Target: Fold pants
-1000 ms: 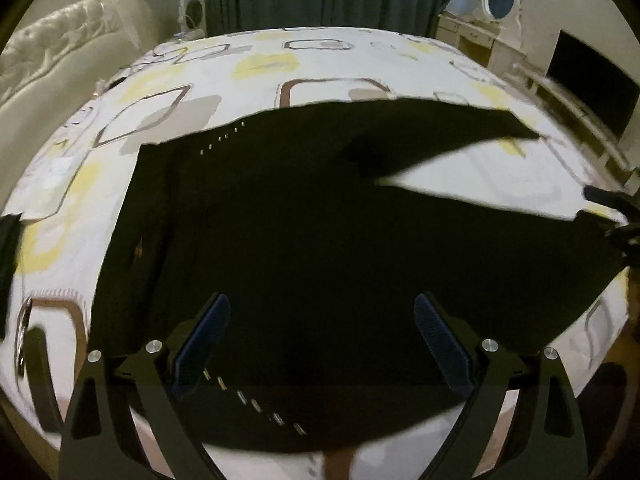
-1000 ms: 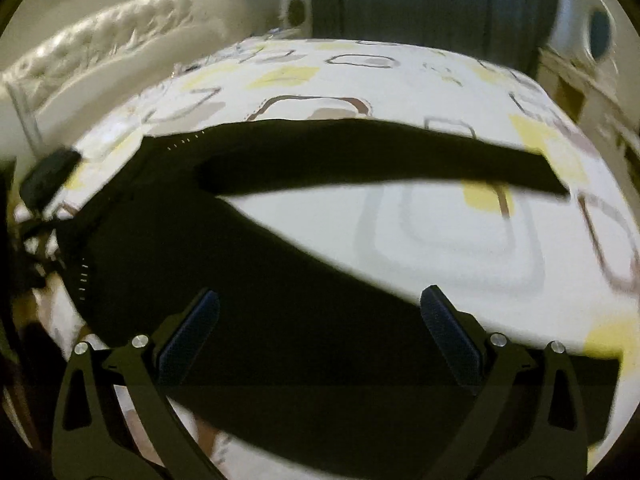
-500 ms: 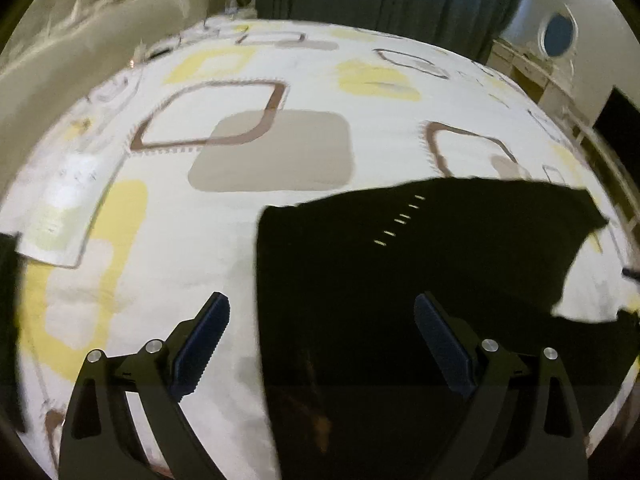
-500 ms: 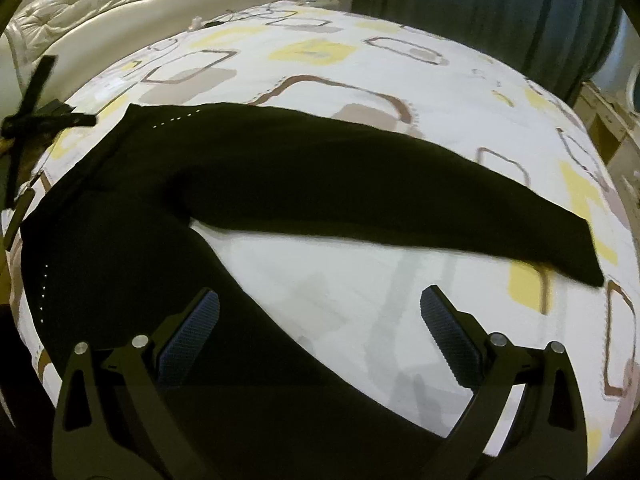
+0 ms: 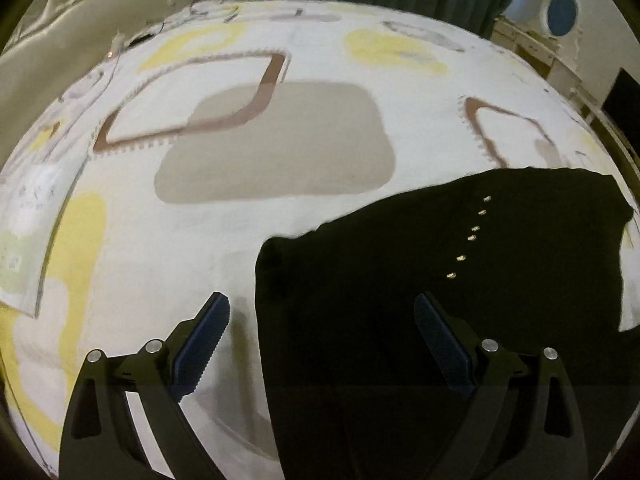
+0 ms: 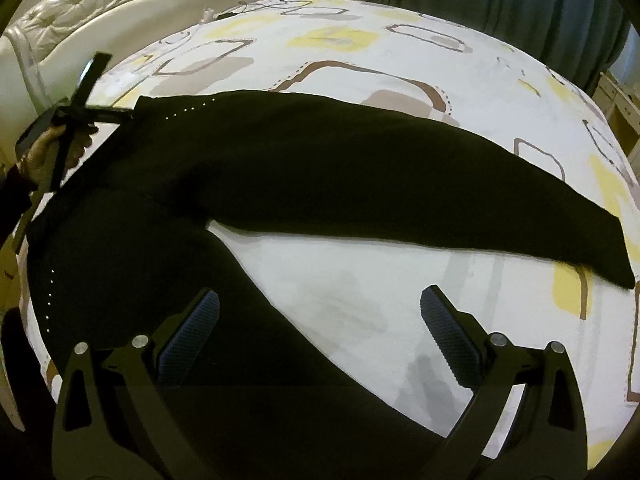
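Black pants [image 6: 320,168] lie spread flat on a bed [image 6: 400,56] with a white cover printed in yellow, tan and brown rounded squares. In the right wrist view the waist is at left, one leg stretching to the right edge, the other toward the bottom. Both the left gripper [image 5: 322,344] and right gripper [image 6: 320,332] hover with jaws released, grasping nothing. The fabric looks soft, limp and light; the waistband corners and leg hems seem the best holds.
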`<state>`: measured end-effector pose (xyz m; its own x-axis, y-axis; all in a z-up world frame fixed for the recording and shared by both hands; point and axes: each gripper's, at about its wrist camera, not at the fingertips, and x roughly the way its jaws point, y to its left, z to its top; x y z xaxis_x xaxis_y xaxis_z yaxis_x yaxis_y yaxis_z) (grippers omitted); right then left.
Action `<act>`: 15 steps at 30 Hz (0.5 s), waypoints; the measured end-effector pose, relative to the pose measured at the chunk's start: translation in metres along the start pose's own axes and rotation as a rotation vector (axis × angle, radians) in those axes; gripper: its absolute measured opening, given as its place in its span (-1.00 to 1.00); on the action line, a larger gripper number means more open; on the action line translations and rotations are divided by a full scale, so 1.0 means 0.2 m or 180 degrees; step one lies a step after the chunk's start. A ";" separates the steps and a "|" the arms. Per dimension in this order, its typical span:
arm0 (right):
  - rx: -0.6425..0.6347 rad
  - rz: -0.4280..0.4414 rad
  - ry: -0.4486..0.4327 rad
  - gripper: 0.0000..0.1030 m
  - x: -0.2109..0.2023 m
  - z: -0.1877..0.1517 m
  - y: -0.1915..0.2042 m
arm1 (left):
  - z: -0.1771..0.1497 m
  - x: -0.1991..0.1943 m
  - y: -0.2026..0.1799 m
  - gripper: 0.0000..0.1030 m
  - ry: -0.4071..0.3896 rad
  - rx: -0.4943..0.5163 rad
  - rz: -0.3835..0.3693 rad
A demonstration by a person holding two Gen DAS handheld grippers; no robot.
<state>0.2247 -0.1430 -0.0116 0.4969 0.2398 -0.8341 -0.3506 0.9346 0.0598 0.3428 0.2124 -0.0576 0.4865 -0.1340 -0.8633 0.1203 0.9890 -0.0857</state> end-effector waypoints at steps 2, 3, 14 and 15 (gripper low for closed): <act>0.0024 0.0041 -0.0006 0.96 0.00 0.00 0.00 | -0.01 0.05 0.03 0.80 0.0104 -0.0111 -0.0104; 0.0035 0.0057 -0.0007 0.96 0.00 0.00 -0.01 | -0.02 0.05 0.04 0.80 0.0066 -0.0111 -0.0115; 0.0101 0.0202 -0.0039 0.96 0.01 0.03 -0.05 | -0.01 0.00 0.11 0.79 -0.0068 -0.0367 -0.0243; 0.0102 0.0217 -0.0037 0.96 0.01 0.04 -0.06 | -0.01 0.00 0.12 0.20 -0.0097 -0.0420 -0.0306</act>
<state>0.2367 -0.1513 -0.0093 0.4821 0.3060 -0.8210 -0.3584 0.9239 0.1339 0.3435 0.2370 -0.0611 0.5045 -0.2284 -0.8327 0.0537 0.9708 -0.2337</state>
